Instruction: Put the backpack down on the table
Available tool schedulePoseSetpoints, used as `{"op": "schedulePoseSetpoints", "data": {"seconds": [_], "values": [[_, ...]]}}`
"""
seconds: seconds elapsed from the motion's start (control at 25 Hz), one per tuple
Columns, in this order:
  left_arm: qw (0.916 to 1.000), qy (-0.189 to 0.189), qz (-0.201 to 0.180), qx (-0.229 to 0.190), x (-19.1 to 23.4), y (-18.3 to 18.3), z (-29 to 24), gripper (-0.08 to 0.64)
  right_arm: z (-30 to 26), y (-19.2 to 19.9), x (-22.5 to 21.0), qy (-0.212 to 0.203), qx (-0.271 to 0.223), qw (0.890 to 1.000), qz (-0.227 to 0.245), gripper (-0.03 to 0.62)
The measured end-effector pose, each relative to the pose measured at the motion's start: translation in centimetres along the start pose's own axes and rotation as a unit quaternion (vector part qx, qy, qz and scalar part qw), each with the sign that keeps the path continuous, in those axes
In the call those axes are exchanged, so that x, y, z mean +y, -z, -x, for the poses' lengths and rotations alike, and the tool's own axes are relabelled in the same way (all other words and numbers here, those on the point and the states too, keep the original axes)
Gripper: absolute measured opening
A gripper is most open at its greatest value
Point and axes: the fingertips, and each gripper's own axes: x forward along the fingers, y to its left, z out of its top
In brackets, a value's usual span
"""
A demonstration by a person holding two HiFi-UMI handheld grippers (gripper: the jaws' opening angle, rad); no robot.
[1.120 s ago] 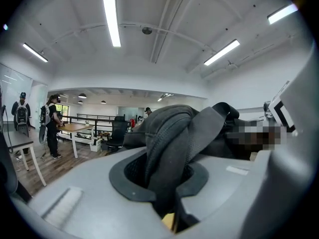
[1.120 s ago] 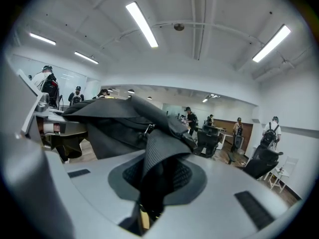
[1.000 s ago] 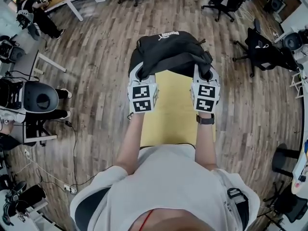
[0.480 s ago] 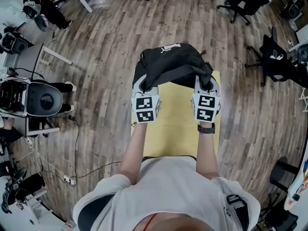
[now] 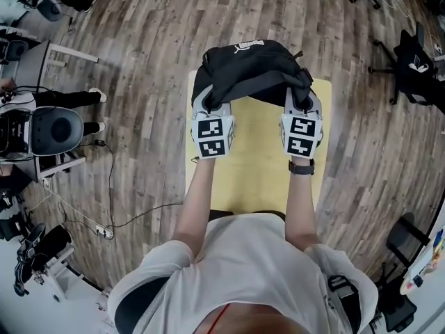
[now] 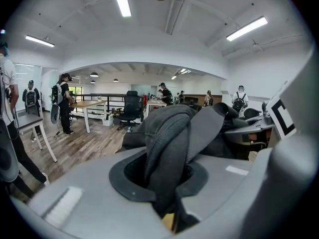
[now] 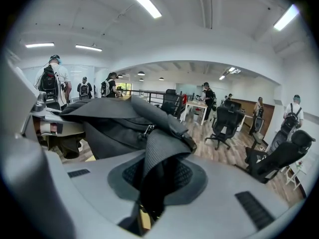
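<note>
Two tools share the load in the head view. The left tool (image 5: 206,105) and right tool (image 5: 302,103) each bite into the near edge of the black backpack (image 5: 249,67), one at either end. The bag's long axis runs crosswise, from one tool to the other, and it lies just ahead of both, so neither hand is nearer. It hangs over the far part of the yellow counter (image 5: 257,169), and part of it seems to reach past the far edge. Whether its underside touches the top cannot be told from here. As I judge it, the coming move turns on that overhang: the bag should come down level and perhaps a little toward the person.

One padded strap (image 6: 172,143) fills the left gripper view. The jaws are pressed nearly together on it, and the bag's bulk rises directly ahead and slightly to the right. A sliver of yellow counter shows below the jaws.

One ribbed strap (image 7: 162,156) is pinched the same way in the right gripper view, and the bag spreads ahead and to the left. A yellow strip again shows beneath.
</note>
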Motion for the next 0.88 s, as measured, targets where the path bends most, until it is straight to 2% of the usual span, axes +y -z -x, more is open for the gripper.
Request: {"op": "schedulePoseSetpoints", "data": {"seconds": [0.24,0.44,0.88], "values": [[0.9998,0.002,0.006,0.020,0.3,3.0,-2.7,0.052,-2.9,2.7,-0.1,-0.006,0.024,1.000,-0.002,0.051],[0.9997,-0.003,-0.003,0.024,0.8,5.7,-3.5,0.052,-4.3,5.2,0.8,-0.013,0.039,0.999,-0.002,0.051],[0.9983,-0.002,0.011,0.058,0.7,12.3,-4.3,0.052,-5.5,10.9,2.2,-0.028,0.077,0.997,0.008,0.051]]}}
